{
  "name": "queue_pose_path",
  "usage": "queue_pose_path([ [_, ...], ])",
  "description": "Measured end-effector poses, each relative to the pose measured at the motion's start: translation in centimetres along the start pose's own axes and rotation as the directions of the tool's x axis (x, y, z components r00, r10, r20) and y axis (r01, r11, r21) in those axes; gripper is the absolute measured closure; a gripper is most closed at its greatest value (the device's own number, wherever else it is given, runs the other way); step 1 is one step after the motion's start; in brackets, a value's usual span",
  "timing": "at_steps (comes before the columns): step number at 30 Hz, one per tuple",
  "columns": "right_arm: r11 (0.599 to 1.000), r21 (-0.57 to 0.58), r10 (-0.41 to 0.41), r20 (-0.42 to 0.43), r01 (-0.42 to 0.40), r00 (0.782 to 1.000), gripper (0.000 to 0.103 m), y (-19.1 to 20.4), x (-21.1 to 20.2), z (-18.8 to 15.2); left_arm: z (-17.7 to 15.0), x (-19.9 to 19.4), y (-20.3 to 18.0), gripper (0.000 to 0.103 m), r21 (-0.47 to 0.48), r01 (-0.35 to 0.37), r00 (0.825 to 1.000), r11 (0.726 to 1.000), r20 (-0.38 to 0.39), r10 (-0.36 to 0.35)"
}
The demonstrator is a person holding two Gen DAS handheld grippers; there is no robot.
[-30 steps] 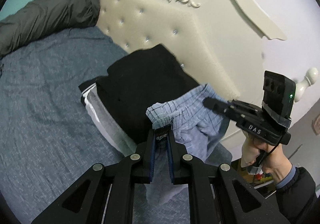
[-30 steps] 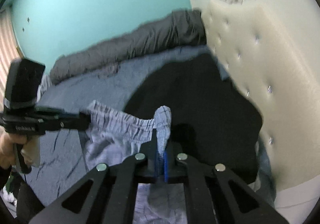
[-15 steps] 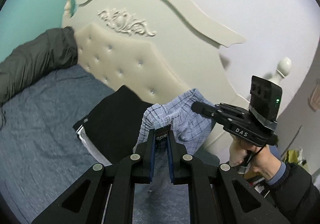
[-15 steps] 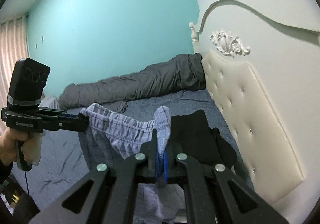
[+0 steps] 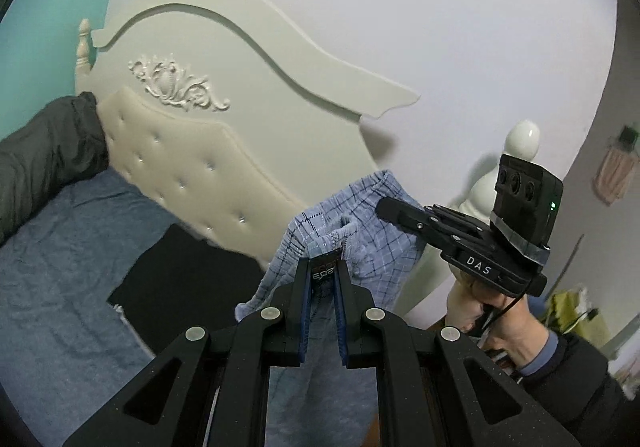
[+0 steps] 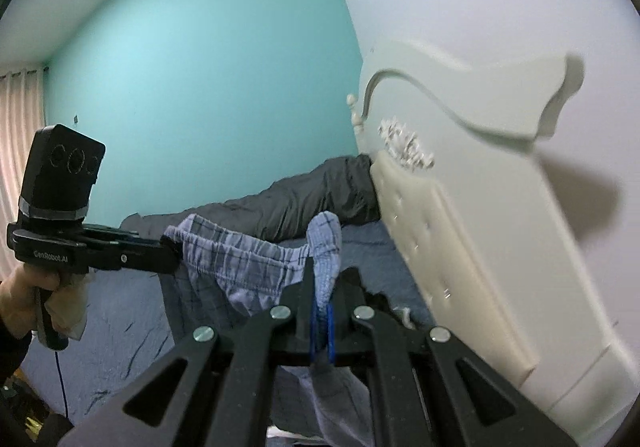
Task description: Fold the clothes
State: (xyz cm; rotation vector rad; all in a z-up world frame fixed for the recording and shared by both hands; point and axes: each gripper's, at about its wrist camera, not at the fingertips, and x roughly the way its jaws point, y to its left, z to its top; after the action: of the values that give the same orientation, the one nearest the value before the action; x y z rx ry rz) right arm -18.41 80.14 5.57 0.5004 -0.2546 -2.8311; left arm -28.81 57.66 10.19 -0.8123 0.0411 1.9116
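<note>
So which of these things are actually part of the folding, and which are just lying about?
Part of the job:
- light blue checked cotton shorts, held up by the waistband
- left tongs, shut on the shorts
- right tongs, shut on them too

Just lying about:
- black folded garment on the bed
- dark grey padded quilt
- cream tufted headboard
- blue-grey bedsheet

The left gripper (image 5: 323, 267) and the right gripper (image 6: 320, 287) are both raised, jaws clamped, each in a bare hand (image 5: 494, 311).
</note>
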Motion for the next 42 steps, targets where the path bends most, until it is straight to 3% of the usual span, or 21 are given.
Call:
queue_pose_path([
  [6, 1.0, -0.006, -0.015, 0.023, 0.015, 1.0, 0.1, -1.2, -0.6, 2.5, 2.4, 1.7, 0.8, 0.092, -0.027, 0.047, 0.999, 0.999, 0.017, -0.046],
  [9, 1.0, 0.013, -0.016, 0.001, 0.016, 1.0, 0.1, -2.0, 1.2, 2.8, 1.1, 2.9, 4.6, 0.092, -0.086, 0.033, 0.999, 0.996, 0.004, -0.033],
  [17, 0.994, 0.109, 0.02, -0.198, 0.002, 0.98, 0.1, -2.8, 13.3, -1.3, -3.3, 6.1, 15.8, 0.092, -0.257, -0.022, 0.999, 0.966, -0.046, 0.011],
  [22, 0.995, 0.093, 0.043, -0.255, -0.02, 0.966, 0.1, -1.5, 18.5, -3.1, -5.4, 7.4, 20.9, 0.092, -0.327, -0.045, 0.997, 0.944, -0.069, 0.023],
  [28, 0.996, 0.085, 0.034, -0.279, -0.011, 0.96, 0.1, -0.7, 20.5, -3.9, -7.1, 7.6, 22.3, 0.092, -0.348, -0.053, 0.997, 0.936, -0.069, 0.031],
  [42, 0.999, 0.031, 0.022, -0.233, -0.015, 0.972, 0.1, 2.6, 16.1, -1.4, -6.1, 2.8, 19.2, 0.092, -0.304, -0.046, 0.999, 0.951, -0.007, 0.046],
])
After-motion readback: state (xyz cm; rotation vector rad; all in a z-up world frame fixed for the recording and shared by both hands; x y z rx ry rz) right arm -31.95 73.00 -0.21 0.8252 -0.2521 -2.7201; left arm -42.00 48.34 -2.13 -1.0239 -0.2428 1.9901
